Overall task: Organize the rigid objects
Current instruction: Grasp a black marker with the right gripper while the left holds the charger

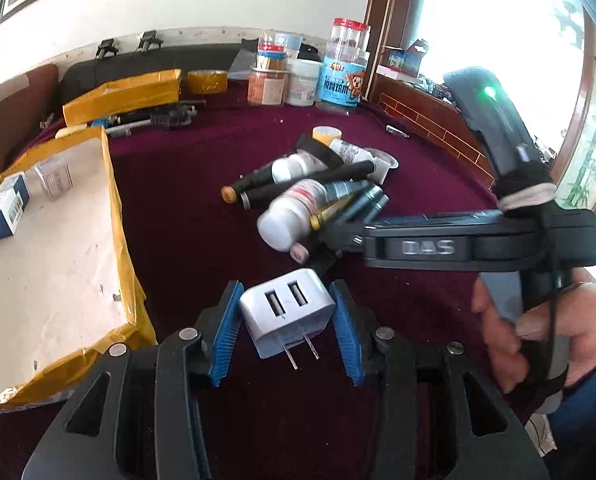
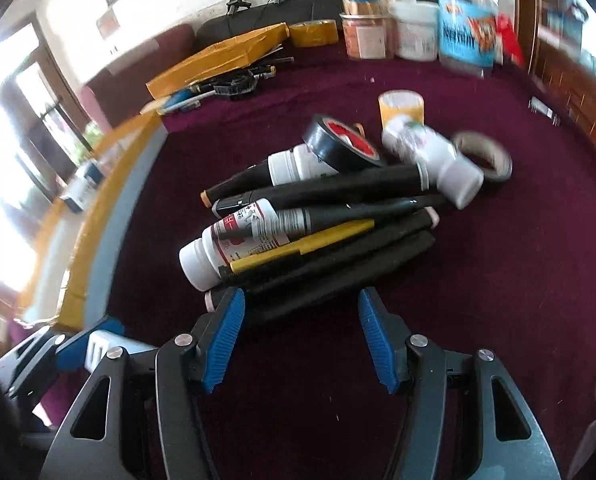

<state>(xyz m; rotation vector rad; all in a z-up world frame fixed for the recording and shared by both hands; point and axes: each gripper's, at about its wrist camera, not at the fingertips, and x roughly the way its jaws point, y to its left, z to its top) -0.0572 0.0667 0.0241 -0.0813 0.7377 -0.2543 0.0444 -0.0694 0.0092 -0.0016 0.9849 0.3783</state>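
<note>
My left gripper point(image 1: 288, 286) is shut on a white two-port USB charger point(image 1: 286, 316), prongs toward the camera, above the maroon tablecloth point(image 1: 186, 208). A white-floored box point(image 1: 58, 280) edged in yellow tape lies to its left and holds two small cartons point(image 1: 6, 208). My right gripper point(image 2: 301, 296) is open, and its blue pads point(image 2: 226, 332) straddle the near end of a black marker point(image 2: 329, 280) without pressing it. That marker belongs to a pile with white bottles point(image 2: 234, 240), a yellow pen point(image 2: 298, 246) and a black tape roll point(image 2: 341, 142). The left wrist view shows the right gripper point(image 1: 333, 236) reaching into this pile, held by a hand point(image 1: 537, 320).
Jars and tubs point(image 1: 317, 72) stand along the table's far edge beside a yellow tape roll point(image 1: 208, 80). A yellow-taped carton point(image 1: 126, 94) and some tools point(image 1: 158, 118) lie at the back left. A brick-patterned sill point(image 1: 429, 124) borders the right.
</note>
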